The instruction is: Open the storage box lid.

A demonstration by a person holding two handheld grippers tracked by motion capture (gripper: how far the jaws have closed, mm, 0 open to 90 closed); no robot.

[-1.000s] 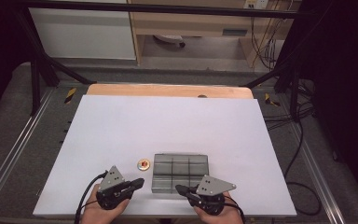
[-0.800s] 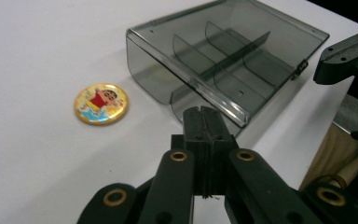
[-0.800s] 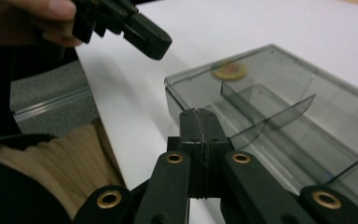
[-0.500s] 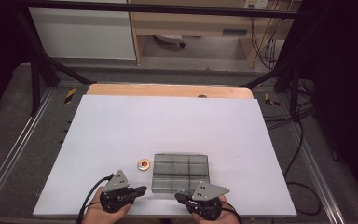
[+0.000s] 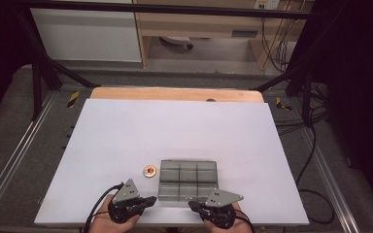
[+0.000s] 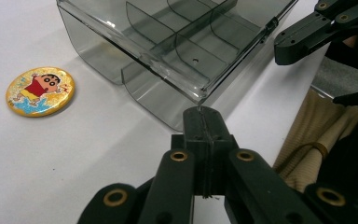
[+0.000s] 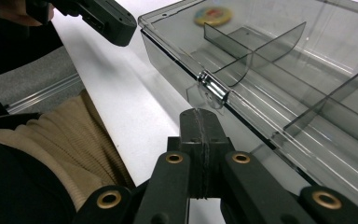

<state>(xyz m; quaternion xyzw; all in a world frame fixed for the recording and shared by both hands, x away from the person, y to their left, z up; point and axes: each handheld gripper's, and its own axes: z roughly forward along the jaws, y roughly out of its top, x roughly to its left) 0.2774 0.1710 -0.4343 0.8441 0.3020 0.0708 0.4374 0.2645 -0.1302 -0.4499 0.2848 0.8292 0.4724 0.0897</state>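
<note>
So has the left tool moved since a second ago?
Yes. In the high view the left tool has slid toward the table's near edge, now sitting below the box's front corner, jaws shut.

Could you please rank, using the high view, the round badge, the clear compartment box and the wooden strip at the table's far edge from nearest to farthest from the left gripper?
From the left gripper:
1. Clear compartment box, just right of the jaw tips.
2. Round badge, a little beyond the gripper, beside the box's left side.
3. Wooden strip, at the table's far edge.
</note>
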